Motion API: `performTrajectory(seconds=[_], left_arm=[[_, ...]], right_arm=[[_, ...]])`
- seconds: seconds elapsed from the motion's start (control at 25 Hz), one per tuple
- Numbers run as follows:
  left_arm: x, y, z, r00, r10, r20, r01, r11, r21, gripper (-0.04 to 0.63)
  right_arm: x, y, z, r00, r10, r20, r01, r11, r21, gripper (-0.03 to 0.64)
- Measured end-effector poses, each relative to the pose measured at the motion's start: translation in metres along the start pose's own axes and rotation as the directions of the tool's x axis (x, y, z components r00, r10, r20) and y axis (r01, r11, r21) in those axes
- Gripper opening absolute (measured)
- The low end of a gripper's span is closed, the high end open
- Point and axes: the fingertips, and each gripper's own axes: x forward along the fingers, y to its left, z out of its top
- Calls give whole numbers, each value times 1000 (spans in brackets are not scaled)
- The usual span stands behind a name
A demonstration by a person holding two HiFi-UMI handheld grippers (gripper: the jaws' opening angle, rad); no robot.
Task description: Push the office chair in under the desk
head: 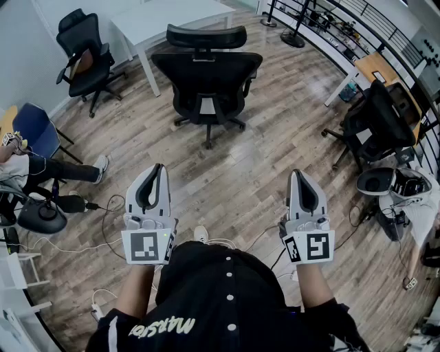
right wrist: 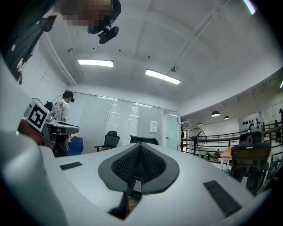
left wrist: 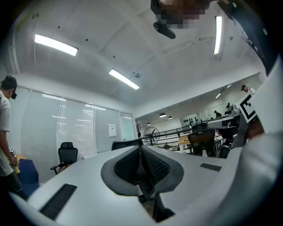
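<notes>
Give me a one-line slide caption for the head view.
Shut and empty, the left gripper and right gripper point toward the black office chair, not yet pushed under the white desk.

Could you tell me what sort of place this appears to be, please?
Probably an open office or lab workspace: a black office chair stands before a white desk on a wood floor, and glass partitions run under ceiling strip lights.
</notes>
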Motion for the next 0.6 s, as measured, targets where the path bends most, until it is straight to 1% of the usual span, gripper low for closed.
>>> performTrajectory(seconds=[0.24, 0.44, 0.6], left_arm=[[5, -1, 1, 1000, -2, -3, 2, 1000, 6, 29], [1, -2, -4, 1000, 2, -6, -2, 1000, -10, 28], [3, 2, -6, 1000, -2, -11, 2, 1000, 3, 29]], right_arm=[[4, -1, 1, 1000, 4, -2, -4, 1000, -4, 28], [-3, -6, 0, 1000, -13, 28, 11, 998, 63, 28], [2, -6, -2, 1000, -5, 22, 4, 998, 65, 29]])
